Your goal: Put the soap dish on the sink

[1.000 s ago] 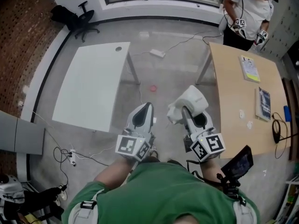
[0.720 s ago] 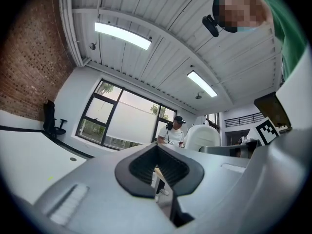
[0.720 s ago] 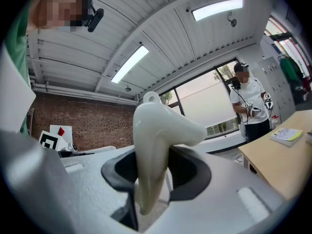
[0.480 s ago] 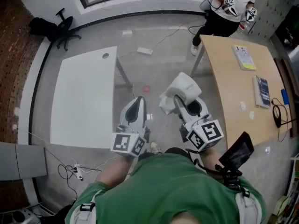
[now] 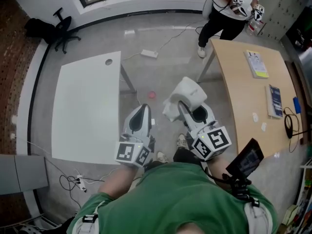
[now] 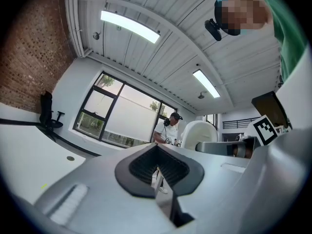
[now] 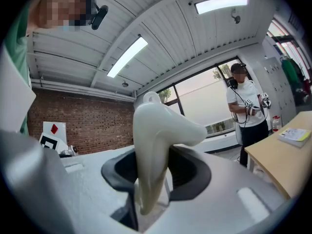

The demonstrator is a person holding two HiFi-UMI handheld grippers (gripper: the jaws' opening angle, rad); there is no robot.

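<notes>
The soap dish (image 7: 155,140), a smooth, glossy white piece with rounded, flowing edges, stood on edge in the right gripper (image 5: 185,108), whose jaws were clamped on its lower end. In the right gripper view its long axis ran upward, with a lobe flaring to the right. It hung over a polished grey concrete floor (image 5: 165,72), between a white table (image 5: 83,106) and a wooden table (image 5: 243,82). The left gripper (image 5: 143,112) had its ribbed dark pads (image 6: 142,168) together on nothing. A brick wall (image 7: 83,126) and a window (image 7: 200,101) bounded the room.
</notes>
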